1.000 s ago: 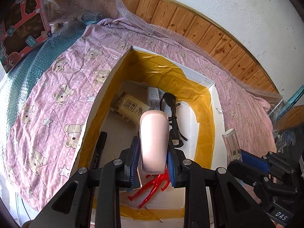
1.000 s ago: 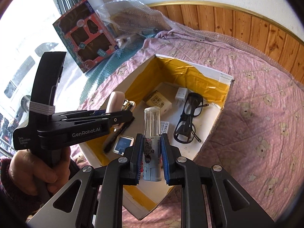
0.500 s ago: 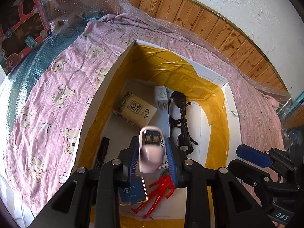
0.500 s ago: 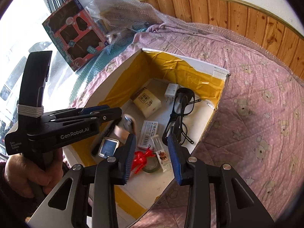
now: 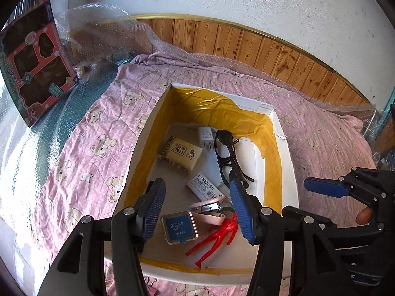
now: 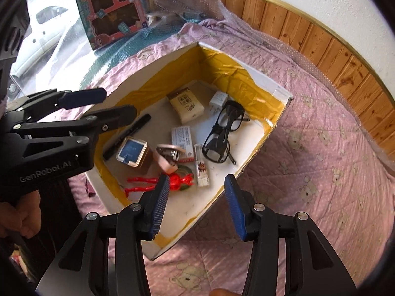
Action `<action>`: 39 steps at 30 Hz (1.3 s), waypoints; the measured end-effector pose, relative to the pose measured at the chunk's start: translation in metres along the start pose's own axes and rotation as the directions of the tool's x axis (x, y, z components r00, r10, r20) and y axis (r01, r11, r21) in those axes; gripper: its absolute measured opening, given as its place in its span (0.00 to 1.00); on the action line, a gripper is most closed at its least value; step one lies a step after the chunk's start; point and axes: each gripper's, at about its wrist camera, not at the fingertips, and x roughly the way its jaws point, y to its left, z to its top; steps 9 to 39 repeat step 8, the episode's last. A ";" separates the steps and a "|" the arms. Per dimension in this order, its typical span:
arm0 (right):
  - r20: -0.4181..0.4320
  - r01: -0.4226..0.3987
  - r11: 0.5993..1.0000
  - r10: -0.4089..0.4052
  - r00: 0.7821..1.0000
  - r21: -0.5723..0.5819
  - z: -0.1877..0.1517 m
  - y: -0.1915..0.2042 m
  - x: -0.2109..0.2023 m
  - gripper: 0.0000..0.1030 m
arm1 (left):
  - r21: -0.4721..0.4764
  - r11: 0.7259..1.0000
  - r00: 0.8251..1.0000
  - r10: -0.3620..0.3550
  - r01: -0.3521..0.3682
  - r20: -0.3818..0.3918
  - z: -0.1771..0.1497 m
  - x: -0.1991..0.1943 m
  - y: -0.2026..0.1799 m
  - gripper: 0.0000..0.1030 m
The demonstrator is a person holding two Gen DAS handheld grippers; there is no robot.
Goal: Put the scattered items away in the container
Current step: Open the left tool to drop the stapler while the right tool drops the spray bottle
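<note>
A white cardboard box (image 5: 288, 167) (image 6: 269, 81) lined with yellow tape lies on the bed. Both grippers hover above its near end. In it lie a pink stapler (image 5: 207, 204) (image 6: 167, 155), a clear tube (image 6: 201, 165), black glasses (image 5: 228, 153) (image 6: 222, 133), a tissue pack (image 5: 180, 153), a white charger (image 5: 205, 135), a staple box (image 5: 205, 187), a blue-lidded tin (image 5: 179, 227), a red figure (image 5: 217, 234) and a black marker (image 6: 128, 133). My left gripper (image 5: 196, 197) is open and holds nothing. My right gripper (image 6: 196, 187) is open too, over the box's near corner.
A pink quilt (image 5: 98, 148) with bears covers the bed around the box. A toy box (image 5: 32, 59) and bubble wrap (image 5: 103, 29) sit at the back left, under a wood-panelled wall (image 5: 271, 54). A hand (image 6: 17, 219) holds the left gripper's handle.
Both grippers opened. The pink stapler dropped from the left one and the clear tube from the right one into the box. Both grippers pulled up and back.
</note>
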 end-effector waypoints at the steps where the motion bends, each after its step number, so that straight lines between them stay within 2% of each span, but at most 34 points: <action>1: -0.012 -0.039 0.999 0.039 0.999 0.005 -0.003 0.001 0.000 0.48 | -0.007 1.000 1.000 -0.003 0.003 0.007 -0.002 -0.006 -0.001 0.57; 3: -0.028 -0.101 0.995 0.102 0.994 0.022 -0.008 0.003 0.000 0.48 | -0.018 1.000 1.000 -0.011 0.011 0.021 -0.007 -0.017 -0.002 0.58; 5: -0.025 -0.130 0.991 0.131 0.991 0.034 -0.011 0.006 -0.004 0.48 | -0.017 1.000 0.999 -0.016 0.016 0.036 -0.011 -0.028 -0.004 0.58; 8: -0.002 -0.112 0.993 0.112 0.994 0.024 -0.011 0.012 -0.015 0.48 | -0.012 1.000 0.999 -0.020 0.021 0.047 -0.017 -0.039 -0.005 0.58; 39: -0.002 -0.112 0.993 0.112 0.994 0.024 -0.011 0.012 -0.015 0.48 | -0.012 1.000 0.999 -0.020 0.021 0.047 -0.017 -0.039 -0.005 0.58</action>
